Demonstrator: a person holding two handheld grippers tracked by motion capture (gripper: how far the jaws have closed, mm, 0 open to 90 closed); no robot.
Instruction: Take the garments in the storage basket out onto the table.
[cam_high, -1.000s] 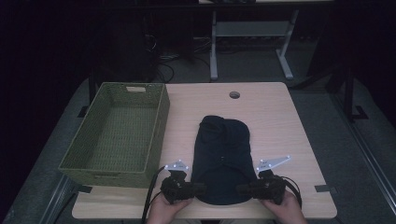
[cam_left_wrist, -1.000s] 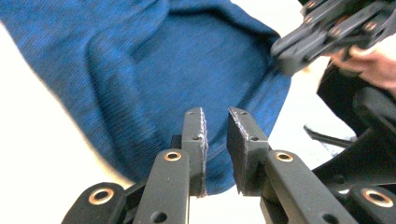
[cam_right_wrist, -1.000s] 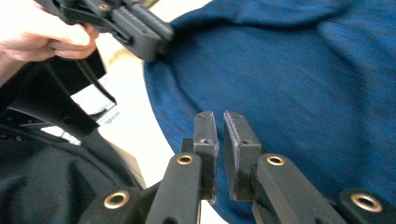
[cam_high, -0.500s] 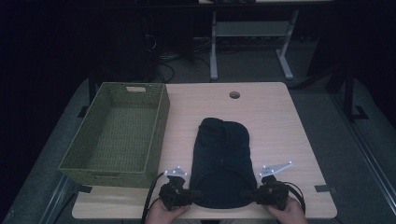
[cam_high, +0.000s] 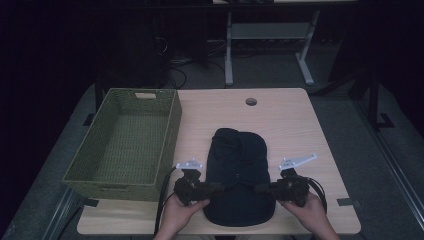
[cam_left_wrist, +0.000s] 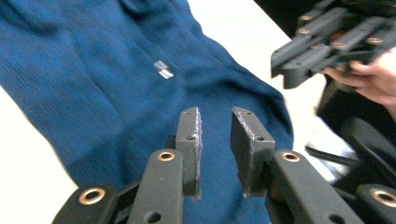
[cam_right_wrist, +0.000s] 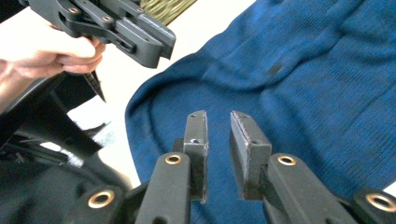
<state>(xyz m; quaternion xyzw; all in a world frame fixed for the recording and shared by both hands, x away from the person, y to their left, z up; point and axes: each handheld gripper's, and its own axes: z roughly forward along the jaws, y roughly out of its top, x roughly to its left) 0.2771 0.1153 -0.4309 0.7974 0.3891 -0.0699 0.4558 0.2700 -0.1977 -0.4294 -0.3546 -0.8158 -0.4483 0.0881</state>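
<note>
A dark blue knitted garment (cam_high: 239, 175) lies flat on the wooden table (cam_high: 295, 125), near its front edge. My left gripper (cam_high: 220, 189) points right over the garment's near left side. From the other side, my right gripper (cam_high: 258, 189) points left. In the left gripper view the left gripper (cam_left_wrist: 216, 116) hovers above the blue cloth (cam_left_wrist: 116, 88), jaws a little apart and empty. In the right gripper view the right gripper (cam_right_wrist: 218, 119) stands the same way over the cloth (cam_right_wrist: 308, 79). Both pairs of jaws have just been opening, with nothing between them.
An empty green woven basket (cam_high: 172, 122) stands on the table's left side, close to the garment. A round cable hole (cam_high: 251, 101) sits at the table's far middle. A grey desk frame (cam_high: 270, 32) stands on the floor beyond.
Both hands drew back toward the front edge, then came forward and up again. The garment stays flat on the table.
</note>
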